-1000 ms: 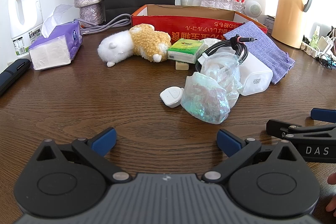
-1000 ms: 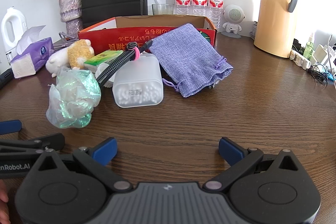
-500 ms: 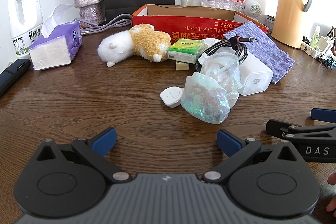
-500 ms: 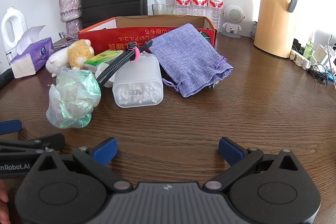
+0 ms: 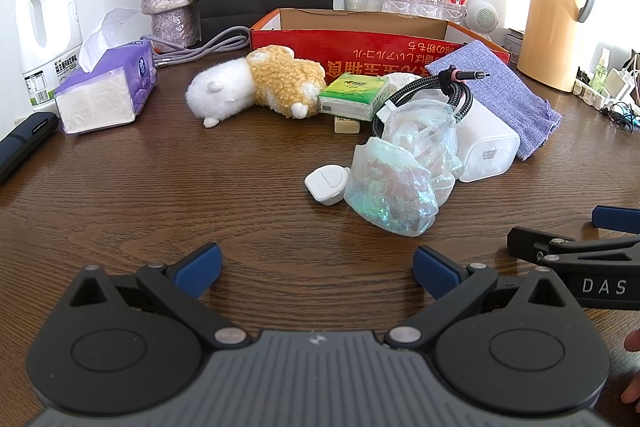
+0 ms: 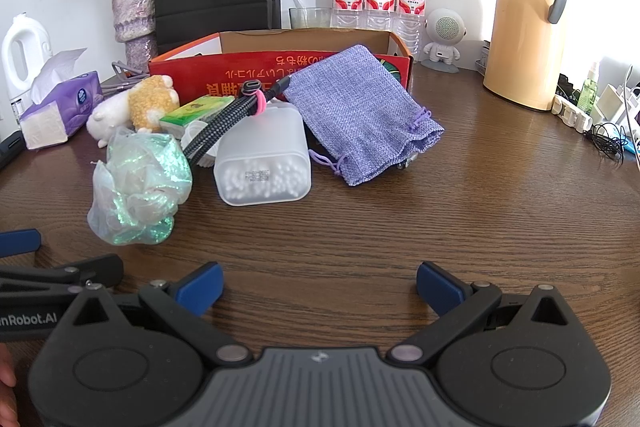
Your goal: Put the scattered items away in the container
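With my left tool (image 5: 316,267) and right tool (image 6: 319,283) both spread wide and empty over the wooden surface (image 5: 160,195), the crinkly iridescent bag (image 5: 394,183) before the red box (image 5: 360,45) looks light, slippery, best pinched at its bunched top.

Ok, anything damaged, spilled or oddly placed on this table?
Nothing spilled or broken. The purple pouch is draped over the red box rim, half in, half out. A braided cable lies across the translucent tub, which rests on its side.
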`<action>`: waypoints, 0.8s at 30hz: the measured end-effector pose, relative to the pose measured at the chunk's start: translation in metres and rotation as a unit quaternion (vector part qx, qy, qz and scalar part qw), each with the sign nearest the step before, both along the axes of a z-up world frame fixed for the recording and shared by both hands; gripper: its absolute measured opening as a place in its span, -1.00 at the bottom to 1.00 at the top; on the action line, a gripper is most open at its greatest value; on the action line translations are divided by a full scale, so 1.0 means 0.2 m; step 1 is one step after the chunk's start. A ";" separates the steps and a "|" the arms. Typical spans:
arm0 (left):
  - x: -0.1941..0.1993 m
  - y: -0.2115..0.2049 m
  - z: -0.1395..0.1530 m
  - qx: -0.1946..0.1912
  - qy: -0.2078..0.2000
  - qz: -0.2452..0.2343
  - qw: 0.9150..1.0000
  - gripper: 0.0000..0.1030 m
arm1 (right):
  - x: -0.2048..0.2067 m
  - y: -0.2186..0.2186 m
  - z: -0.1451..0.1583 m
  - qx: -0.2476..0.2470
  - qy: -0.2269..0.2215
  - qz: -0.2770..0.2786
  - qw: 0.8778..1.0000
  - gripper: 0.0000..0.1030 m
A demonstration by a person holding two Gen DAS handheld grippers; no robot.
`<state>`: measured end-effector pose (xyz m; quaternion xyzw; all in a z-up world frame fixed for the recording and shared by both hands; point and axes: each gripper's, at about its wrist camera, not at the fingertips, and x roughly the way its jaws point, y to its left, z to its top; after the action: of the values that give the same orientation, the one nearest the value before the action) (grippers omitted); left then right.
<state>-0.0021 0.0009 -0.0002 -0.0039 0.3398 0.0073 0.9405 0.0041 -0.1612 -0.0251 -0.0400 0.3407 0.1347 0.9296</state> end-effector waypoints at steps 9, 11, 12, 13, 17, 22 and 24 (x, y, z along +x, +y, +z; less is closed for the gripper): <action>0.00 0.00 0.00 0.000 0.000 0.000 1.000 1.00 | 0.00 0.00 0.00 0.000 0.000 0.000 1.000 1.00; 0.00 0.00 0.00 0.000 0.000 0.000 1.000 1.00 | 0.00 0.00 0.00 0.000 0.000 0.000 1.000 1.00; 0.00 0.00 0.00 0.000 0.000 0.000 1.000 1.00 | 0.00 0.00 0.00 0.000 0.000 0.000 1.000 1.00; 0.00 0.00 0.00 0.000 0.000 0.000 1.000 1.00 | 0.00 0.00 0.00 0.000 0.000 0.001 1.000 1.00; 0.00 0.00 0.00 0.000 0.000 0.001 1.000 1.00 | 0.00 0.00 0.00 0.000 0.000 0.001 1.000 1.00; 0.00 0.00 0.00 0.001 0.000 0.001 1.000 1.00 | 0.01 0.00 0.01 0.000 0.001 0.000 1.000 1.00; 0.00 0.00 0.00 0.000 0.000 0.001 1.000 1.00 | 0.00 0.01 0.01 0.000 0.001 -0.005 1.000 1.00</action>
<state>-0.0021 0.0008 -0.0002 -0.0037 0.3397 0.0082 0.9405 0.0032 -0.1597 -0.0237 -0.0382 0.3415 0.1298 0.9301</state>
